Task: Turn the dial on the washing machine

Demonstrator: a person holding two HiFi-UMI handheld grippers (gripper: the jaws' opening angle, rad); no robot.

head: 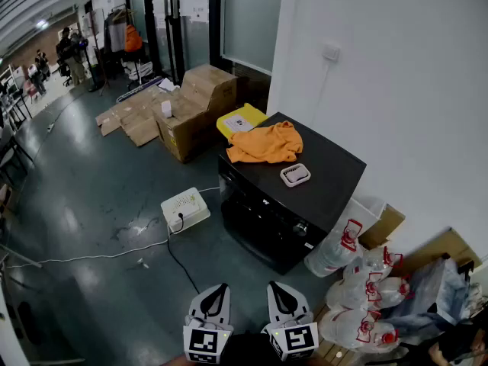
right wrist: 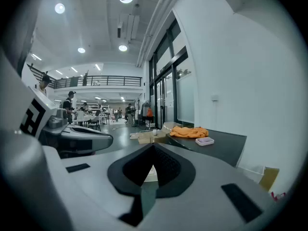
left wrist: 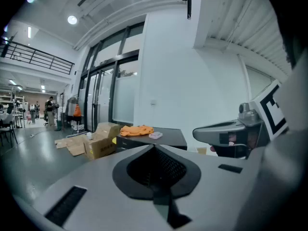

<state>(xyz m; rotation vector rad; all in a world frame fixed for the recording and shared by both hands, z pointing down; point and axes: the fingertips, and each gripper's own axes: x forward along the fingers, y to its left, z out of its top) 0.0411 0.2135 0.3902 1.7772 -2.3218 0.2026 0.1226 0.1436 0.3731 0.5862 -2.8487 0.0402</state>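
The dial (head: 300, 229) is a small round knob, shiny at its face, on the front panel of the washing machine (head: 255, 213), near that panel's right end and well ahead of both tools. The machine is a squat black box with a flat, matte top, standing against the white wall (head: 396, 90).

At the far left the floor (head: 84, 204) is smooth grey and glossy. On it lie flattened brown cardboard sheets (head: 126, 120) and, beside them, stacked cardboard boxes (head: 194, 107) with open flaps. Nearer, a flat white plastic box (head: 184, 208) with rounded corners sits on the floor, and a thin cable (head: 91, 256) trails from it to the left.

At the bottom edge the left tool (head: 219, 290) is closed, its dark ribbed pads together with nothing between them. The right tool (head: 277, 288), just beside it, is likewise closed and empty. Both have pale grey moulded shells.

A yellow square thing (head: 241, 120) leans behind the machine. On the machine's top lie a crumpled orange cloth (head: 264, 144) and, apart from it, a small white slotted tray (head: 295, 174). To the right, clear crinkled plastic bags (head: 358, 296) with red print are heaped on the floor against the machine's side.
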